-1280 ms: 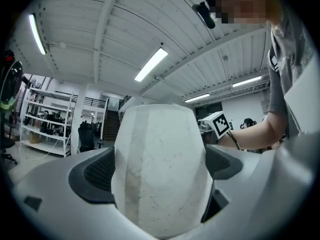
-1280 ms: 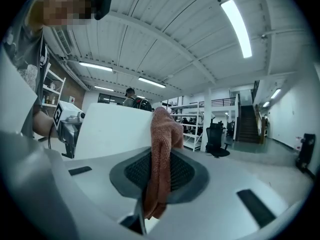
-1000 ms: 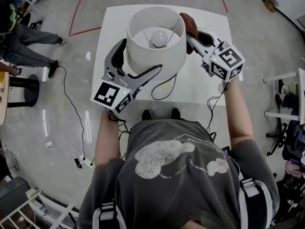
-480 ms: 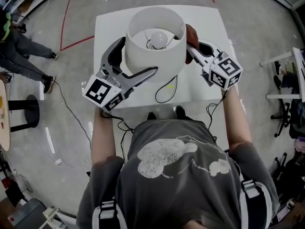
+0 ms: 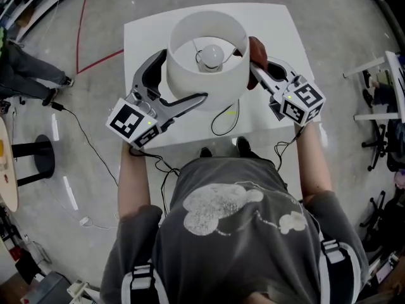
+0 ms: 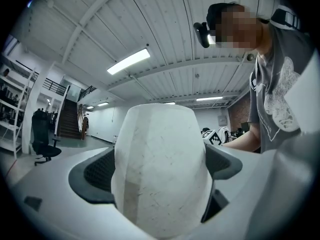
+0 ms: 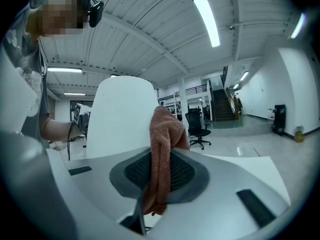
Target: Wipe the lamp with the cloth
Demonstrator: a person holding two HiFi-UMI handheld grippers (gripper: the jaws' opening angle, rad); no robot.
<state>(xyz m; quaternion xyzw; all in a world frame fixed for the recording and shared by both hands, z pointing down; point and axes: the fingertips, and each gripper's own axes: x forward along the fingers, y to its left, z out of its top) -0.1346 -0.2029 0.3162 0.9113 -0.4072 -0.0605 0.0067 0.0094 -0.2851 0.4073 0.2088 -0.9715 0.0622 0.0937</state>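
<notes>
Head view: a white lamp (image 5: 207, 75) stands on a white bench (image 5: 281, 27), its round shade open upward with the bulb (image 5: 211, 56) showing inside. The left tool (image 5: 179, 81) reaches round the shade, 1 jaw behind its left side and 1 across its front. The right tool (image 5: 258, 68) comes in from the shade's right side with a rust-brown cloth (image 5: 255, 45) at its tip, the cloth against the shade's upper right wall. A black cord (image 5: 221, 122) loops on the bench in front of the lamp. The floor (image 5: 76, 106) is glossy grey with a red line (image 5: 95, 58) on it.

Left gripper view: the left tool (image 6: 160, 159) has its 2 jaws spread wide, and the lamp's shade (image 6: 160, 154) fills the gap between them, pressed against the dark pads (image 6: 97, 171) on both sides. The shade's surface shows fine scuffs. The person's grey shirt (image 6: 275, 99) is at the right.

Right gripper view: the right tool (image 7: 159, 176) is pressed together on the cloth (image 7: 165, 149), which stands up in a folded strip from between the jaws. The cloth's top edge lies against the lamp (image 7: 122, 119), just left of it. A black office chair (image 7: 198, 126) and a staircase (image 7: 223, 104) are far behind.
</notes>
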